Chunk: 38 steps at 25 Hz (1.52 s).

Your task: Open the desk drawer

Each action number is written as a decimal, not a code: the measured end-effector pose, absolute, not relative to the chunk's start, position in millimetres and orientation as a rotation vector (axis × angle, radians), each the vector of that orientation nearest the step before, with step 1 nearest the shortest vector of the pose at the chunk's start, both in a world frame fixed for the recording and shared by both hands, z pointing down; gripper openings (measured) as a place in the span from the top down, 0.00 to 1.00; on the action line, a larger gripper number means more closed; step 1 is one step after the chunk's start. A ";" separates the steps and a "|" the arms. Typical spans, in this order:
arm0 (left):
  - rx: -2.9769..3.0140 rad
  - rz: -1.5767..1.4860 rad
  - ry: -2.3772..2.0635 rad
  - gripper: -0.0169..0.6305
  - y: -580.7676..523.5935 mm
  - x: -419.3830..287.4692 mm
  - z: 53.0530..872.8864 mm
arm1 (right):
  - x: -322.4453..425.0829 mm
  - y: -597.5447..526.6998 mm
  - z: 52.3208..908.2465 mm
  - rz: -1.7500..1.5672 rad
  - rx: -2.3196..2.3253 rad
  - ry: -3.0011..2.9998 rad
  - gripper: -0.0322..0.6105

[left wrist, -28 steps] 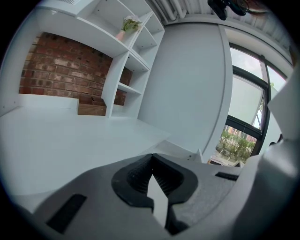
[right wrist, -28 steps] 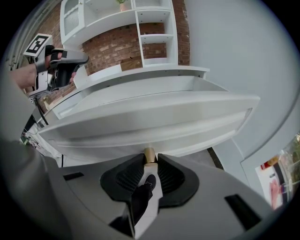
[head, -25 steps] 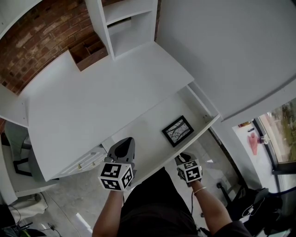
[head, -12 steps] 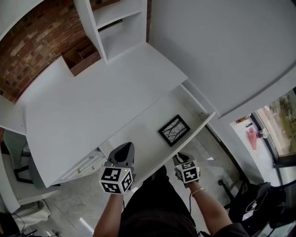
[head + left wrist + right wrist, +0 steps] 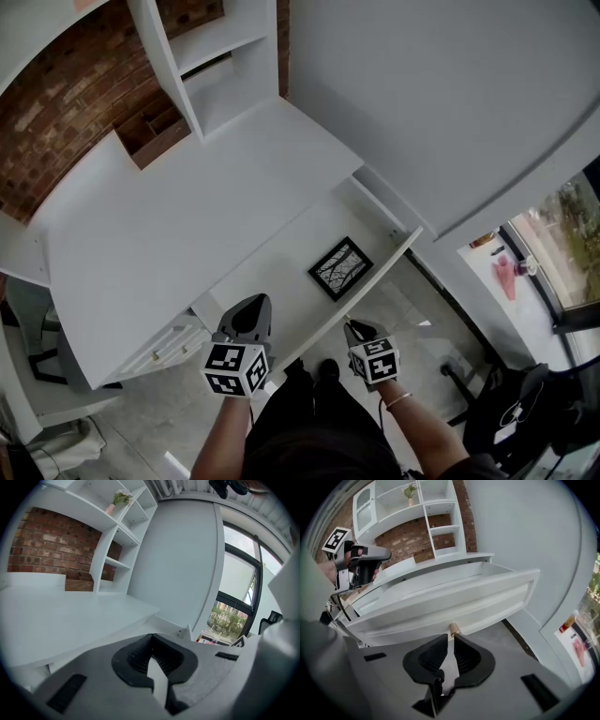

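— Red brick wall [image 5: 56, 103] behind the white counter [image 5: 187, 216], fine. Where is the white desk drawer [image 5: 277, 281]?
— Pulled well out from under the counter's front edge, with a black-framed picture [image 5: 340, 268] lying flat toward its right end.
— And the right hand-held gripper [image 5: 449, 639]?
— At the drawer's front panel. Its jaws have just been closing to a narrow slit, and the small brass knob [image 5: 454, 629] sits just past the tips, not between the pads.
— The left hand-held gripper [image 5: 153, 638]?
— Near the drawer's left front corner, jaws together, nothing in them.
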<state>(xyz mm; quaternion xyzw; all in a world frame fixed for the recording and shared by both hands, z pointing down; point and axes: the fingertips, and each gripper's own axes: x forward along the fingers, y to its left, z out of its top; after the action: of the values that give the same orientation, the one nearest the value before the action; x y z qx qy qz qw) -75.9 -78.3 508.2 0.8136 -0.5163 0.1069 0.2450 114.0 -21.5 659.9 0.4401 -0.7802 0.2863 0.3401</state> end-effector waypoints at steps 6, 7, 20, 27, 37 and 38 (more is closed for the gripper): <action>2.214 0.282 -1.421 0.96 -72.5 -60.6 502.1 | 115.7 -25.6 614.0 0.717 1.206 -2.138 0.93; 2.214 0.280 -1.424 0.96 -71.3 -58.9 500.4 | 115.7 -28.5 603.8 0.712 1.225 -2.166 0.93; 2.214 0.266 -1.521 0.96 -55.4 -53.5 475.7 | 122.2 -54.4 495.8 0.571 1.348 -2.445 0.93; 2.247 0.229 -1.591 0.96 -48.9 -54.8 445.8 | 121.7 -57.3 444.5 0.498 1.366 -2.574 0.94; 2.270 0.193 -1.665 0.96 -32.2 -45.1 420.2 | 138.2 -53.1 396.5 0.405 1.386 -2.684 0.94; 2.271 0.192 -1.670 0.96 -30.8 -44.1 418.6 | 139.5 -53.2 393.7 0.399 1.389 -2.690 0.94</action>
<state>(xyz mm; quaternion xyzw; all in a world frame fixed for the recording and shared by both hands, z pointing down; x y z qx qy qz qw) -44.1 -30.8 418.6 0.7937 -0.5837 0.0670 0.1575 139.5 -53.2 393.7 0.4544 -0.8801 0.1305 0.0438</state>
